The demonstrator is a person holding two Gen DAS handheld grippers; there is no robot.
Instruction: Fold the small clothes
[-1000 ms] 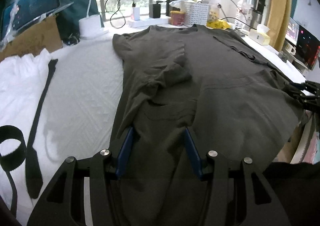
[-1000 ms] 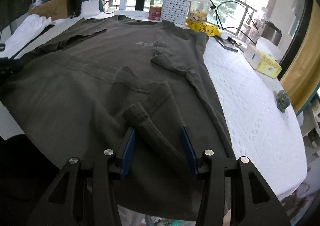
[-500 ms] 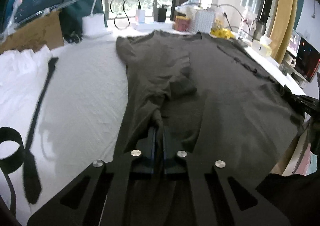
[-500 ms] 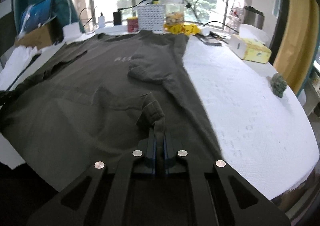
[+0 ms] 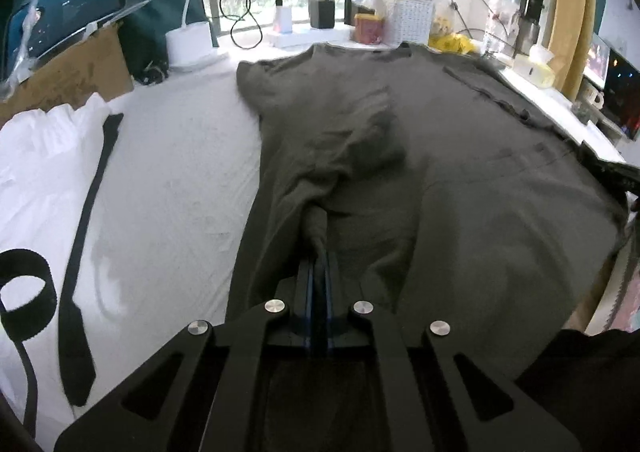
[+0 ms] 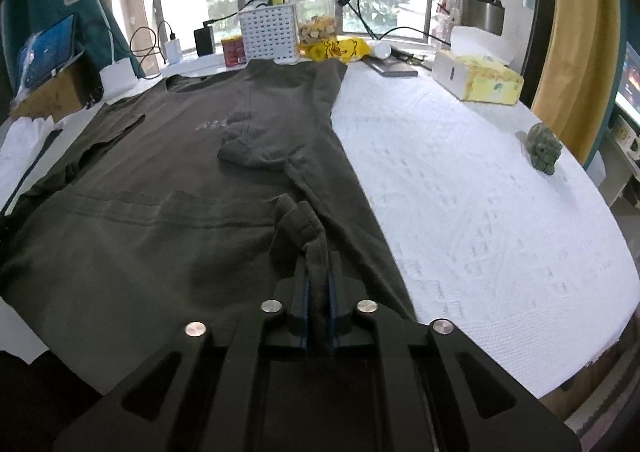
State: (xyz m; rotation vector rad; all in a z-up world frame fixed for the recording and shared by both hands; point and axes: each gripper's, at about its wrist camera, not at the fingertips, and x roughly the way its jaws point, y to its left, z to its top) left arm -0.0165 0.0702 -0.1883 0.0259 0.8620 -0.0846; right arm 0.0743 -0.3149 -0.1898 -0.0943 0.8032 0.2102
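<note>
Both pairs of jaws, wide apart a second ago, have closed onto cloth.

Left gripper (image 5: 319, 264): pinched on a gathered ridge of the dark olive cotton T-shirt (image 5: 460, 172) near its left hem edge. Garment lies spread flat on the white quilted table cover (image 5: 180, 180), collar toward the window.

Right gripper (image 6: 318, 272): clamped on a bunched fold at the right hem edge; jaws have just eased slightly, fabric between them.

Step in hand, judged: hem seized on both sides. Next move likely calls for an even lift toward the collar.

Obscured: near hem, beneath the gripper bodies; chest print (image 6: 212, 125) illegible.
</note>
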